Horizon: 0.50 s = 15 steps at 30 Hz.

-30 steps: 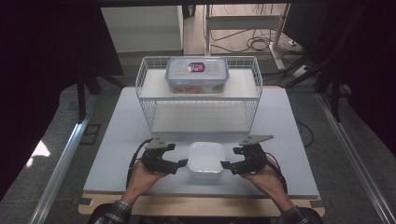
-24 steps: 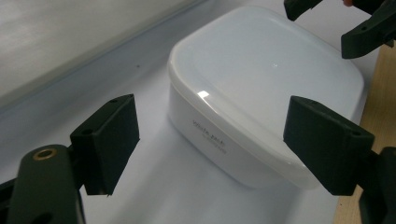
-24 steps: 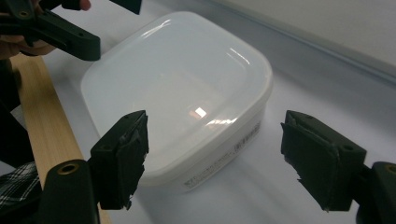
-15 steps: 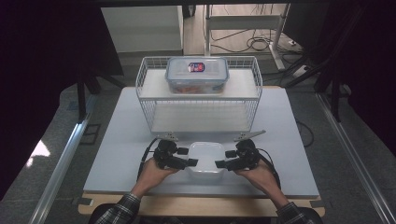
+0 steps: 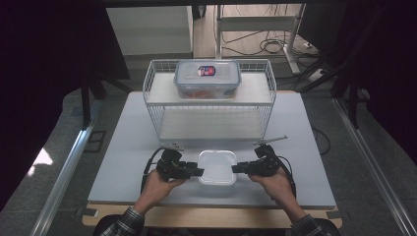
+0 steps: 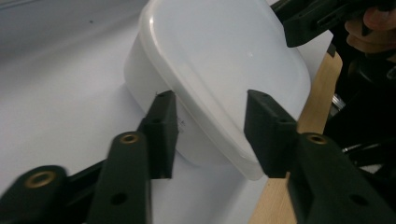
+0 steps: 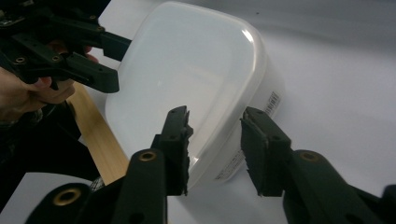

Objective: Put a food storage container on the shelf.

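A white lidded plastic container (image 5: pixel 217 166) sits near the front edge of the grey table (image 5: pixel 123 147). My left gripper (image 5: pixel 198 172) is at its left side and my right gripper (image 5: pixel 236 169) at its right side. In the left gripper view the jaws (image 6: pixel 210 107) straddle the container's (image 6: pixel 219 56) rim, one by the wall and one over the lid. The right gripper view shows the same: its jaws (image 7: pixel 215 119) stand on either side of the container's (image 7: pixel 187 65) rim. Both pairs of jaws have just been closing around that rim. I see no pad pressing.
A white wire rack (image 5: pixel 152 98) stands behind the container, and a clear lidded box (image 5: pixel 207 78) with a red and blue label rests on top of it. The table's wooden front strip (image 5: pixel 206 216) lies just behind my hands. Dark floor and rails flank the table.
Both grippers have come inward from beside the container to its left and right rims. Their jaws stand narrower than before. The container has not moved.
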Each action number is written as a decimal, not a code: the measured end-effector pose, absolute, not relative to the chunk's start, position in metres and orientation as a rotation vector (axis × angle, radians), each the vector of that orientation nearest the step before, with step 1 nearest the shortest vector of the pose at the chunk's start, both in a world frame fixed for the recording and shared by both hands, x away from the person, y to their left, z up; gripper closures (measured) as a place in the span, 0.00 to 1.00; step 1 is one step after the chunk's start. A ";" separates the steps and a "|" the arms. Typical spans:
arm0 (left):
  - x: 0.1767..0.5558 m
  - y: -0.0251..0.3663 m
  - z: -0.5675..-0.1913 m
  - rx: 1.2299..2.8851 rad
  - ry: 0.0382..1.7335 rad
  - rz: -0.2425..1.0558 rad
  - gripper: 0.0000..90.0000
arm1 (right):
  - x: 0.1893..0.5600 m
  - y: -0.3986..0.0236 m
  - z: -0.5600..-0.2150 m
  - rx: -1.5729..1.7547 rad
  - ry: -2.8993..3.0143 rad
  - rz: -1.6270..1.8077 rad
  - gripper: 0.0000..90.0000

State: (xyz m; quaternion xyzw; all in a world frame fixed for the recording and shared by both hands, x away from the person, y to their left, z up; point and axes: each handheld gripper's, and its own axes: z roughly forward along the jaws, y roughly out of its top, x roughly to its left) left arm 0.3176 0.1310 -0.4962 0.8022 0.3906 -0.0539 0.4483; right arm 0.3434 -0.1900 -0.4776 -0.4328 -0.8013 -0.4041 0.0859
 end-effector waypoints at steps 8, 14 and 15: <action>0.317 0.141 -0.493 1.879 1.020 -0.113 0.87 | 0.340 -0.190 -0.469 -1.302 -2.425 -1.272 0.88; 0.315 0.138 -0.491 1.888 1.033 -0.039 0.89 | 0.337 -0.183 -0.468 -1.293 -2.528 -1.312 0.88; 0.314 0.139 -0.490 1.884 1.030 -0.034 0.89 | 0.336 -0.183 -0.468 -1.293 -2.527 -1.317 0.88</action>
